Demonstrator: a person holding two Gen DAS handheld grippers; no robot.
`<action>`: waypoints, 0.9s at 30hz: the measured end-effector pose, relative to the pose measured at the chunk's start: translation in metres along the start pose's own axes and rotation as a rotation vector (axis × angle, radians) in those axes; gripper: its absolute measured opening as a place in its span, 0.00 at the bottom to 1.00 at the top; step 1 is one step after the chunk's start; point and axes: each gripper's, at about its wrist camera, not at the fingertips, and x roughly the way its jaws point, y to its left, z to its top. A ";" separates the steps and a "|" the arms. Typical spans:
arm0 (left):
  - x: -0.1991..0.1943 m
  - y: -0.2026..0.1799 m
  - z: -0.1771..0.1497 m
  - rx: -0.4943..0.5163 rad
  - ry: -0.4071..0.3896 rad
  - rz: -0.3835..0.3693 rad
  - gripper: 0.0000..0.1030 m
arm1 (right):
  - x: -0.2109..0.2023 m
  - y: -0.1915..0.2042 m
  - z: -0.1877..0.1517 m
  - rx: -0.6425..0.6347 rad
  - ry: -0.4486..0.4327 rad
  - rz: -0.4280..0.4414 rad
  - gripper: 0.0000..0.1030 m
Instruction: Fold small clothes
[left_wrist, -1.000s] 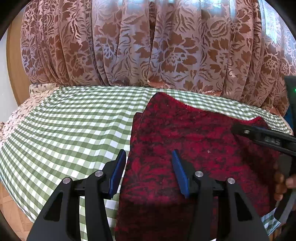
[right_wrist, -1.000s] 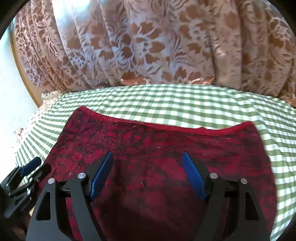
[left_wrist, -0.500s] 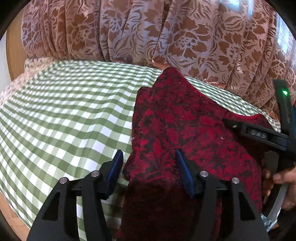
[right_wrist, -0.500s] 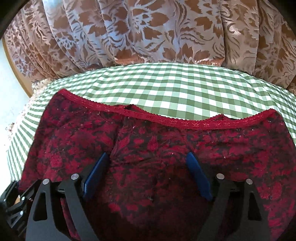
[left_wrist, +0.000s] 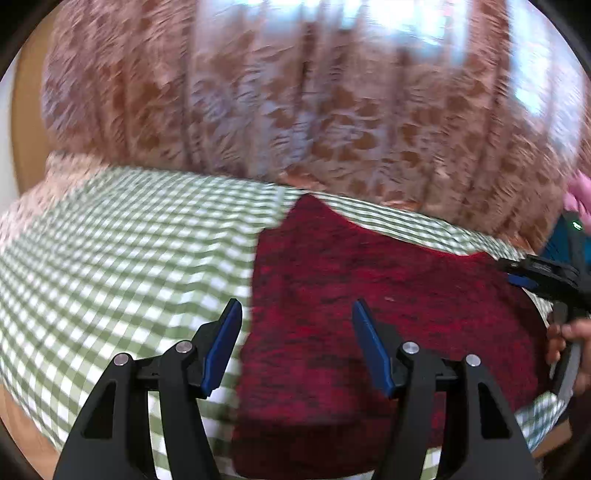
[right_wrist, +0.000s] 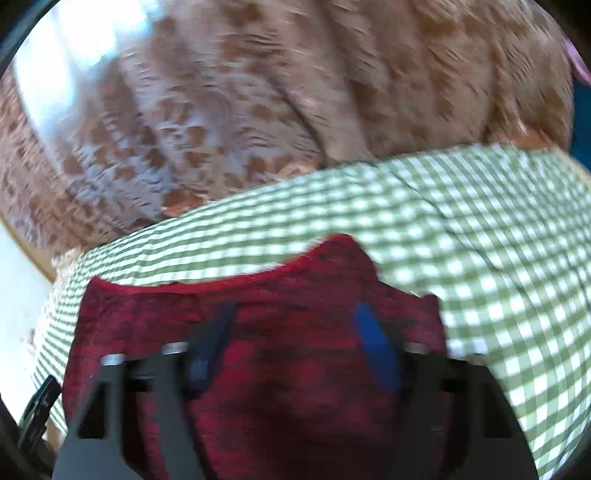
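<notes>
A small dark red garment with a black floral print (left_wrist: 388, 314) lies flat on the green checked tablecloth (left_wrist: 129, 258). My left gripper (left_wrist: 297, 343) is open and empty, held above the garment's left edge. The garment also shows in the right wrist view (right_wrist: 277, 332), with its red lace hem toward the curtain. My right gripper (right_wrist: 291, 343) is open above the garment's near part; both views are blurred by motion. The right gripper also shows in the left wrist view (left_wrist: 532, 277), at the garment's far right corner.
A brown floral curtain (left_wrist: 295, 110) hangs right behind the table. The checked cloth (right_wrist: 480, 240) extends to the right of the garment. A wooden frame (left_wrist: 22, 129) and a white wall stand at the far left. The table's near edge runs just below the grippers.
Both grippers have pulled back and up from the garment, which now lies flatter on the cloth. Both stay open. The views are now blurred with motion.
</notes>
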 end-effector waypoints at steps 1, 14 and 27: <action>0.004 -0.005 -0.002 0.023 0.019 0.003 0.60 | 0.005 -0.006 -0.004 -0.001 0.013 -0.020 0.43; 0.022 0.000 -0.011 0.019 0.127 0.023 0.61 | -0.025 -0.028 -0.016 -0.004 0.036 0.077 0.46; -0.001 -0.033 -0.013 0.020 0.114 -0.221 0.61 | -0.054 -0.093 -0.102 0.247 0.111 0.306 0.86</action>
